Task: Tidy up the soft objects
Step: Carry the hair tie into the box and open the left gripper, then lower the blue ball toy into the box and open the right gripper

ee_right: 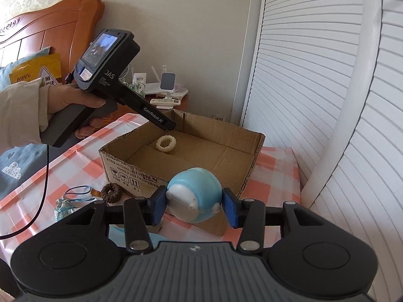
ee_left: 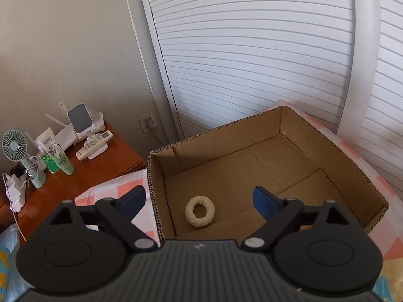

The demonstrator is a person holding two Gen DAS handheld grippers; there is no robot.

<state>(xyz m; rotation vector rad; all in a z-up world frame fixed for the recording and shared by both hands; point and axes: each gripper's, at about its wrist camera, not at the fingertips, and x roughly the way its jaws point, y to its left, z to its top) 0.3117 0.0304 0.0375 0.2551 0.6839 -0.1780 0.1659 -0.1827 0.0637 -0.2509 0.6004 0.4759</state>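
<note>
An open cardboard box (ee_left: 350, 171) (ee_right: 191, 123) sits on a pink-and-white checked bedcover. A cream fuzzy ring (ee_left: 200, 210) (ee_right: 166, 144) lies alone on the box floor near its left wall. My left gripper (ee_left: 199, 200) hangs above that ring with its jaws wide open and nothing between them; in the right wrist view its body (ee_right: 105, 75) is held in a hand over the box's far corner. My right gripper (ee_right: 194, 205) is shut on a round blue-and-white soft toy (ee_right: 194, 196), in front of the box's near wall.
A brown fuzzy ring (ee_right: 112, 192) and a small bluish bundle with a cord (ee_right: 64, 207) lie on the bedcover left of the box. A wooden nightstand (ee_left: 75, 181) carries a fan, remotes and bottles. White slatted doors (ee_left: 252, 63) stand behind the box, a wooden headboard (ee_right: 50, 25) at far left.
</note>
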